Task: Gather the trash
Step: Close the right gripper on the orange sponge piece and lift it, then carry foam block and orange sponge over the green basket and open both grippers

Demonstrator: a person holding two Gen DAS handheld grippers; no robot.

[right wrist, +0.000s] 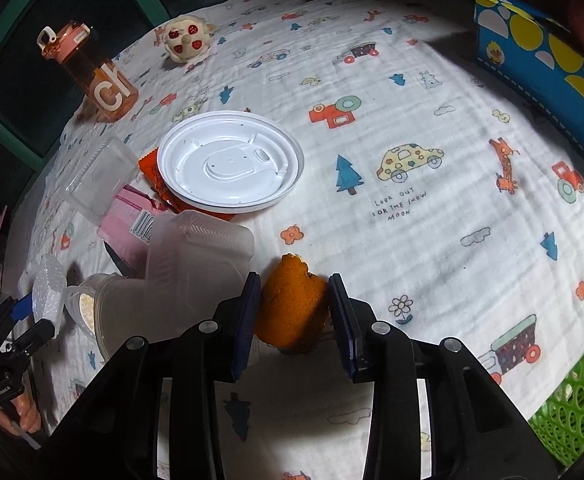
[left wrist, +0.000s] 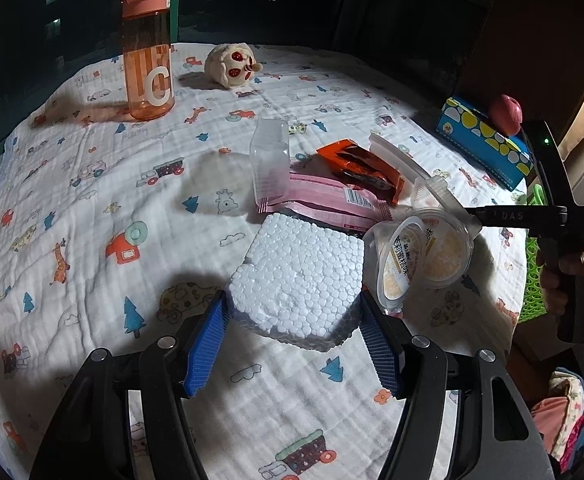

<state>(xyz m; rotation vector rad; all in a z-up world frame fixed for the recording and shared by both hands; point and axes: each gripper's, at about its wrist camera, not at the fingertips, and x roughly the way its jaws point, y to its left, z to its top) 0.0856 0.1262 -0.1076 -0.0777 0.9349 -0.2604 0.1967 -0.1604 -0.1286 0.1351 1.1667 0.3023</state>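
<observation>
A white foam block [left wrist: 298,276] lies on the printed cloth, and my left gripper [left wrist: 292,300] is shut on it, a blue pad against each side. In the right wrist view a piece of orange peel [right wrist: 292,308] sits between the pads of my right gripper [right wrist: 294,280], which press on both its sides. Just left of the peel lies other trash. It includes a clear plastic box [right wrist: 199,256], a pudding cup [left wrist: 424,252], a pink wrapper [left wrist: 324,198], an orange wrapper [left wrist: 364,166] and a white round lid [right wrist: 229,160].
A green mesh basket [right wrist: 576,408] stands at the table's right edge. An orange water bottle [left wrist: 147,60] and a plush toy [left wrist: 231,64] stand at the far side. A blue dotted box [left wrist: 488,140] with a red ball [left wrist: 506,108] on it sits far right.
</observation>
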